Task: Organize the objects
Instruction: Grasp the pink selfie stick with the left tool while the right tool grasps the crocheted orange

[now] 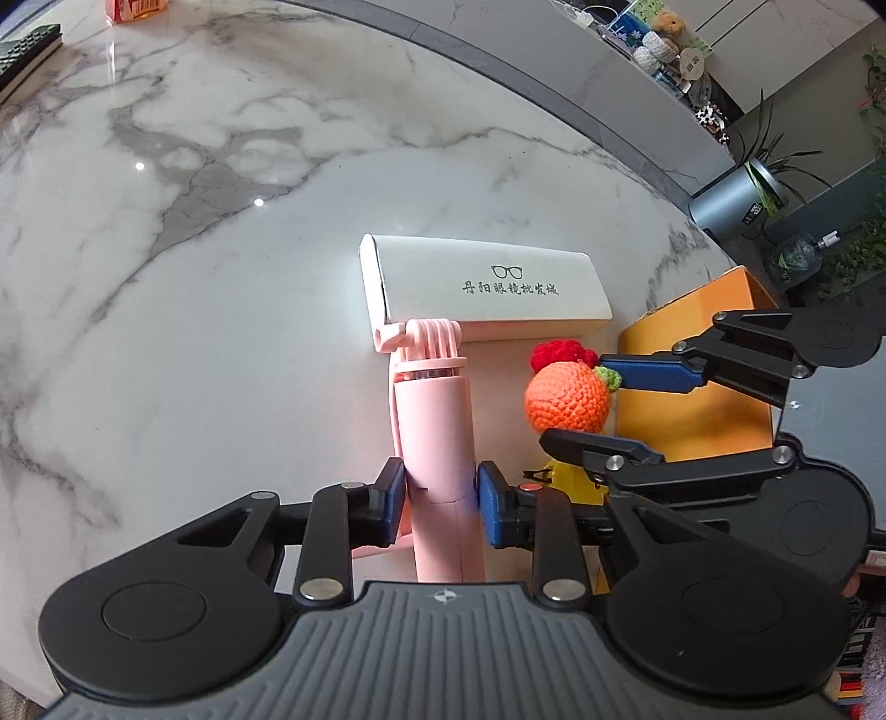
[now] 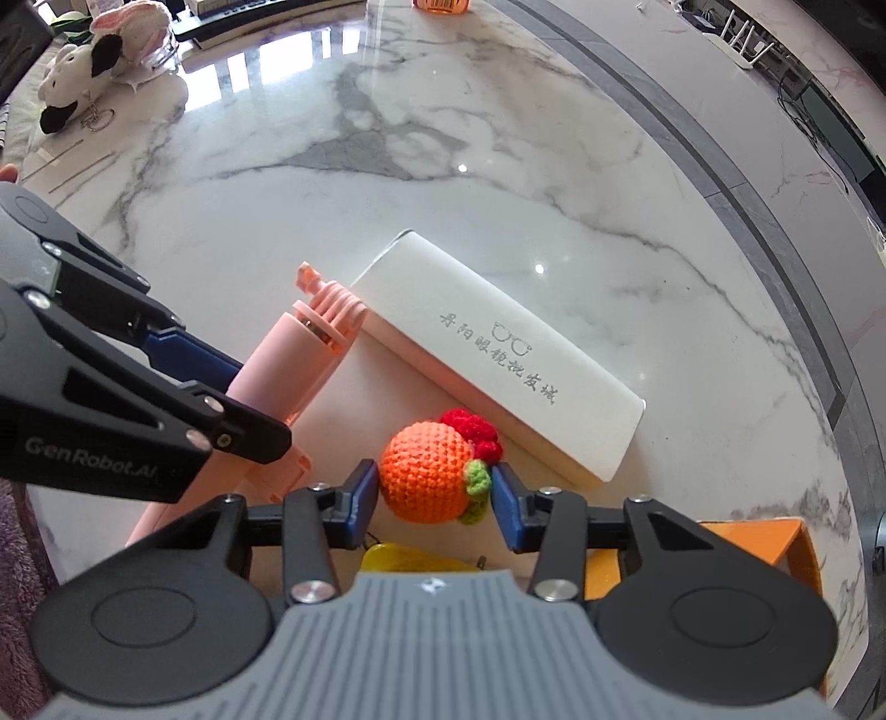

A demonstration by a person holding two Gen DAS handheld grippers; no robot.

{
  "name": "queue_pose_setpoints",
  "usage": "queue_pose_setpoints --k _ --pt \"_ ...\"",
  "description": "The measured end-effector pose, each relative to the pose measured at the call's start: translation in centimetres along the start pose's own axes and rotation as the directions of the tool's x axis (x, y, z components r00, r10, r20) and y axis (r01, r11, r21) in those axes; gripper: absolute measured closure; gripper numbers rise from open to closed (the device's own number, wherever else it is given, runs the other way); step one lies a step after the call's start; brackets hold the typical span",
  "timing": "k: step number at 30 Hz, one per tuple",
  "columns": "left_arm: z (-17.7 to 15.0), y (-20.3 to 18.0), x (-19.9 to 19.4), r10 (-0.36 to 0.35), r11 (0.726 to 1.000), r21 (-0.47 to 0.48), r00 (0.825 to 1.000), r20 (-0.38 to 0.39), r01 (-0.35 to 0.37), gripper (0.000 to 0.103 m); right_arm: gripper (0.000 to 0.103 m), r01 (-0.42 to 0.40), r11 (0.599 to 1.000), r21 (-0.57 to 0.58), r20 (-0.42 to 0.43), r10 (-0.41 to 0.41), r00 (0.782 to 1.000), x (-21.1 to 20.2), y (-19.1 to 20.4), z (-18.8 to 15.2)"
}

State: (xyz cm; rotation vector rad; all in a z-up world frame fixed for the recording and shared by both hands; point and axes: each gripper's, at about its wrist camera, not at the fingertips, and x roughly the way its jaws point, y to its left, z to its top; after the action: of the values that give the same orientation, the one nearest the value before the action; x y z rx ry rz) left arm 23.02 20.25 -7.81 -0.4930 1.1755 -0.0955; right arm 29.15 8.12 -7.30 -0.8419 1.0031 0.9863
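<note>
A pink selfie stick lies on the marble table, its head against a white glasses case. My left gripper is shut on the stick's handle, both blue pads against its sides. In the right wrist view, the left gripper reaches in from the left over the stick. A crocheted orange ball with red and green trim sits between the pads of my right gripper, which press on it. The left wrist view shows the ball in the right gripper.
An orange box stands beside the ball near the table's curved edge. A yellow item lies under the right gripper. Plush toys sit at the far left, and an orange packet at the far edge.
</note>
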Motion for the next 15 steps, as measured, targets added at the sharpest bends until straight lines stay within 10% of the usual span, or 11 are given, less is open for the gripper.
queue_pose_setpoints --k 15 --pt "-3.6 -3.9 -7.3 0.015 0.985 0.165 0.989 0.148 -0.04 0.072 0.057 0.007 0.994 0.108 0.159 -0.024 0.987 -14.3 1.6 -6.0"
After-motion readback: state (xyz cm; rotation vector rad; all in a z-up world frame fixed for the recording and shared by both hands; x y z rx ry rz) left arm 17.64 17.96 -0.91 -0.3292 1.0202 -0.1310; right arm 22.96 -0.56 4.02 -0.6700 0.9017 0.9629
